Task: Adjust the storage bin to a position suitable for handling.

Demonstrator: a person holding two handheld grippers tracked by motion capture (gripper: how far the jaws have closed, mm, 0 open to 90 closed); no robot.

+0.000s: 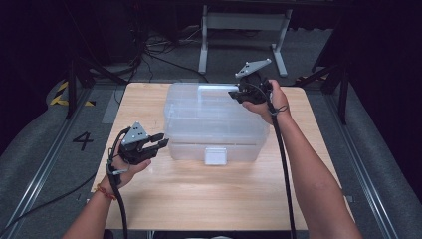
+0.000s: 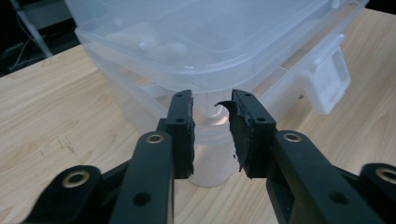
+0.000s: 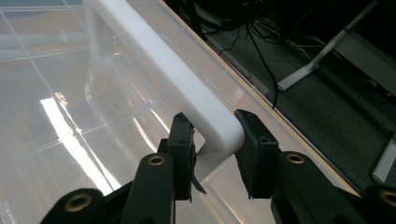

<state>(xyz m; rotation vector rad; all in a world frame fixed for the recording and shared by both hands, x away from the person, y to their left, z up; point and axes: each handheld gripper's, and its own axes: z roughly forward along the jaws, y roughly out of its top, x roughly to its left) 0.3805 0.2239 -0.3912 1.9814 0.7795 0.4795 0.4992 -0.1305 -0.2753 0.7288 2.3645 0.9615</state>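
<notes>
A clear plastic storage box [image 1: 214,124] with a lid stands in the middle of the wooden table [image 1: 199,194]. A white latch [image 1: 215,156] hangs at its front. My left gripper [image 1: 159,142] is open at the box's front left corner. In the left gripper view its jaws [image 2: 211,105] point at the rounded lower corner of the box [image 2: 210,42], with nothing between them. My right gripper [image 1: 234,93] is over the back right of the lid. Its open jaws [image 3: 212,123] straddle the end corner of the white handle [image 3: 163,60].
The latch [image 2: 331,79] sticks out to the right in the left gripper view. Beyond the table's far edge the floor holds cables and a white table leg [image 3: 322,56]. Bare wood lies in front of the box and at both sides.
</notes>
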